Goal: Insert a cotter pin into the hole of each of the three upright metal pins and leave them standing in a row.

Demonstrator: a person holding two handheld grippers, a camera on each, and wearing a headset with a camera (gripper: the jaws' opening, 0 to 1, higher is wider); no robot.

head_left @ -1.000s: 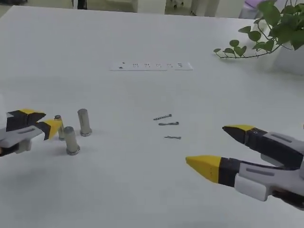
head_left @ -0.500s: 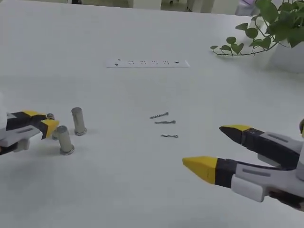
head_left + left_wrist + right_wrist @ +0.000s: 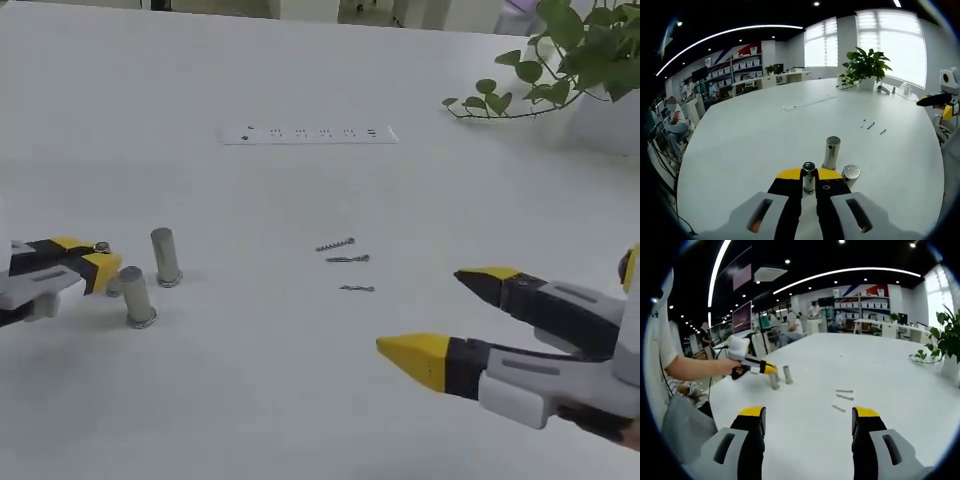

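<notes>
One metal pin is clamped upright between the closed jaws of the left gripper, toward the left edge of the worktop. Two free pins are seen standing just beside it. Three cotter pins are laid well apart from them, nearer the middle. The right gripper is held wide open, with nothing gripped.

Left tongs clamp a metal pin at the left; right tongs hover with jaws spread wide.
</notes>
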